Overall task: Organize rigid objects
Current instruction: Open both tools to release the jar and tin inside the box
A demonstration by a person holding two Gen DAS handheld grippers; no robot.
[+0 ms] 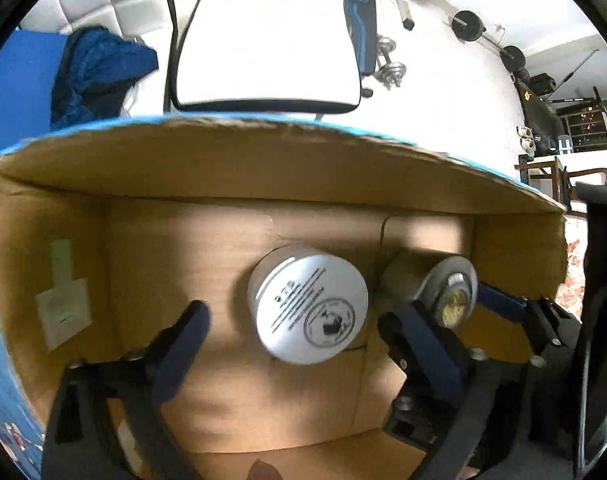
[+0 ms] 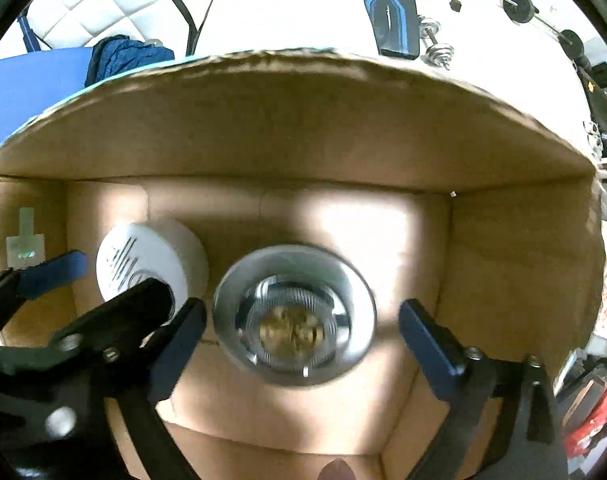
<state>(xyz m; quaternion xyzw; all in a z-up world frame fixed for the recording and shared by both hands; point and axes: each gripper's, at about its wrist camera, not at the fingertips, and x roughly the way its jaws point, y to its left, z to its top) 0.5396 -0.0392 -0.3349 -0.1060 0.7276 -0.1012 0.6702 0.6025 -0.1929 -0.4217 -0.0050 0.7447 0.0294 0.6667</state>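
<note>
Two round things inside an open cardboard box (image 1: 183, 248)

The left gripper (image 1: 299, 324) stands spread wide over a white round container (image 1: 309, 308) with black print on its lid. Just beside it lies a silver lamp fitting (image 1: 435, 288), and the right gripper (image 1: 455, 304) has a blue finger on each side of the fitting's rim.

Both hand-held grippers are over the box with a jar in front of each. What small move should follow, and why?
Probably draw both back out of the cardboard box. The white jar and silver jar appear to rest on its floor, and the left hand-held gripper and right hand-held gripper are open, their fingers apparently clear of the jars.
</note>
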